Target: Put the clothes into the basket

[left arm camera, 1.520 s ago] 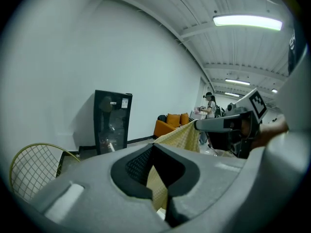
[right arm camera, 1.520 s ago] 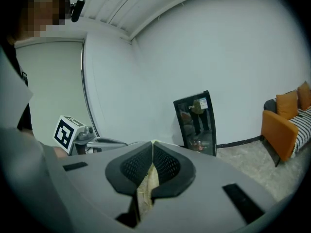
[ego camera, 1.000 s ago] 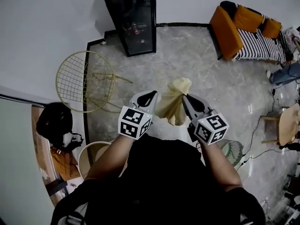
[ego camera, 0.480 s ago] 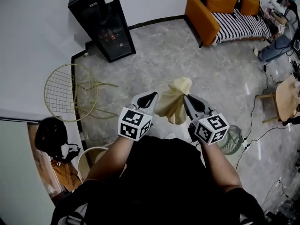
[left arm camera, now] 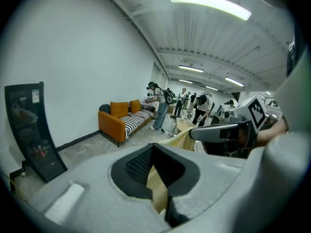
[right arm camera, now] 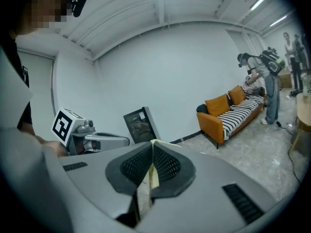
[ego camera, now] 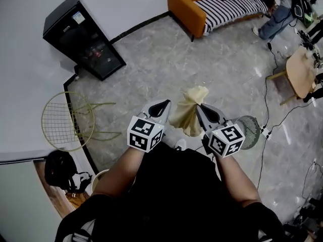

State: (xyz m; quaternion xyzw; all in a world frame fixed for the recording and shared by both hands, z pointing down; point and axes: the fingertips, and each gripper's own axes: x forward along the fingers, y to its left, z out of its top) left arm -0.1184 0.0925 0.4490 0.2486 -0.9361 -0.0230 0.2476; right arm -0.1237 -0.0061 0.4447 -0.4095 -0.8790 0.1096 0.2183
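The person holds a pale yellow cloth (ego camera: 187, 116) up in front of the chest, bunched and hanging between the two grippers, well above the grey marble floor (ego camera: 151, 59). The left gripper (ego camera: 162, 105) is clamped on one part of the cloth: in the left gripper view its dark pads are pressed together with a strip of the yellow fabric pinched in the seam. The right gripper (ego camera: 201, 109) is closed on the cloth too, and the right gripper view shows a thin fold of fabric squeezed between its ribbed pads. The two grippers sit near each other, side by side, with their marker cubes toward the person.

On the floor at the left stands a gold wire chair (ego camera: 61, 121), and beyond it a black glass-door cabinet (ego camera: 83, 37) stands against the white wall. An orange sofa (ego camera: 187, 6) with a striped seat lies at the top of the head view. A floor fan (ego camera: 249, 127) stands just right of the right gripper, with a cable running from it, and a round wooden table (ego camera: 299, 73) is at the right edge. At the lower left lies a black bag (ego camera: 59, 168). Beside it a pale round container (ego camera: 98, 177), possibly the basket, is largely hidden by the person's left arm, well below the cloth.
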